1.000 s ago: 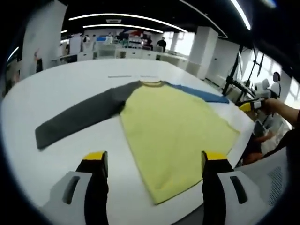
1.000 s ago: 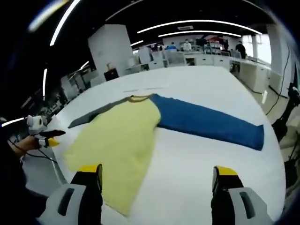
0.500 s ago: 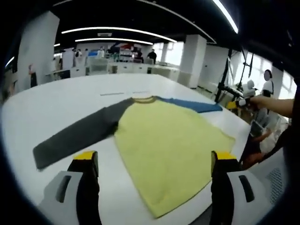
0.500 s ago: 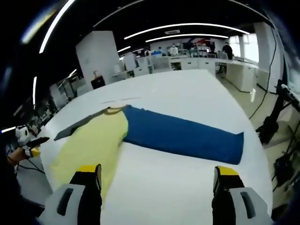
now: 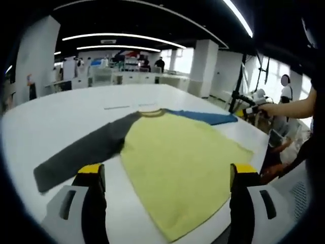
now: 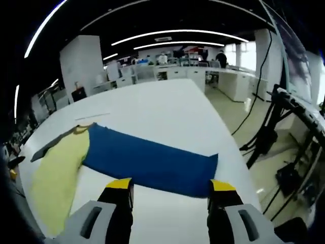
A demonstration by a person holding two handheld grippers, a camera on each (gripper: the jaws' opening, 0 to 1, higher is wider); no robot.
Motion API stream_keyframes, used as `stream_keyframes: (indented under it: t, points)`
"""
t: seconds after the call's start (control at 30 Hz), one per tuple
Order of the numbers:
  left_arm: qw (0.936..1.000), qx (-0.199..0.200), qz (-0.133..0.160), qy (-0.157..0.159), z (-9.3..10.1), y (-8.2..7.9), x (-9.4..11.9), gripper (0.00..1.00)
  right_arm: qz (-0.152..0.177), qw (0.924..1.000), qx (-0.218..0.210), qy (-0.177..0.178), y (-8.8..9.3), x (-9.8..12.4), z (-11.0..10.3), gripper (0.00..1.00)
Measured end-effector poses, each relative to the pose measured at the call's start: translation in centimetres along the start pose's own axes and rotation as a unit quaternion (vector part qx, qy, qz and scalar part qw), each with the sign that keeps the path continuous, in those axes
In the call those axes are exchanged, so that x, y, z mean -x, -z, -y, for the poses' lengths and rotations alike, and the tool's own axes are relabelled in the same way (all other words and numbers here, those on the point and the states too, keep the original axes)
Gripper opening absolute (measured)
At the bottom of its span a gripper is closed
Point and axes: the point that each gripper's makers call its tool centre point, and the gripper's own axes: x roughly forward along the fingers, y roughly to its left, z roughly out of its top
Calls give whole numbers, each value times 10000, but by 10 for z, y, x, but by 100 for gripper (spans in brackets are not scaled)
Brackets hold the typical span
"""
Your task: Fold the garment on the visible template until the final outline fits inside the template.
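there, flat garment (image 5: 177, 168) on table (image 5: 66, 114)

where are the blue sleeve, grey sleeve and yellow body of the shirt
blue sleeve (image 6: 152, 162), right gripper view, mid-sleeve
grey sleeve (image 5: 84, 152), left gripper view, mid-sleeve
yellow body (image 5: 180, 162), left gripper view, centre of the front panel

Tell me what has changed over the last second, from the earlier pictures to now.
The right gripper has swung toward the blue sleeve, its open fingers now hanging over the cuff end and set closer together than before. The left gripper shifted only slightly, fingers open. Nothing was grasped or released. The shirt lies flat and unfolded on the white table, both sleeves spread, as before.
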Motion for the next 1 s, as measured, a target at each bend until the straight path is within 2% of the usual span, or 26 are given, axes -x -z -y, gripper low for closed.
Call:
stream_keyframes:
  t: [0.13, 0.33, 0.63, 1.0]
  points:
    - [10000, -59, 25, -25, 0, -2, 0, 99, -108, 9997, -144, 192, 5, -7, 14, 40]
    - [10000, -67, 36, -57, 0, -4, 1, 99, -246, 9984, -341, 384, 15, -13, 26, 28]
    - [9999, -90, 6, -106, -2, -3, 4, 99, -445, 9965, -404, 583, 30, -17, 38, 17]
    - [9997, -159, -85, -153, -2, -1, 3, 98, -469, 9958, -381, 683, 30, -18, 39, 8]
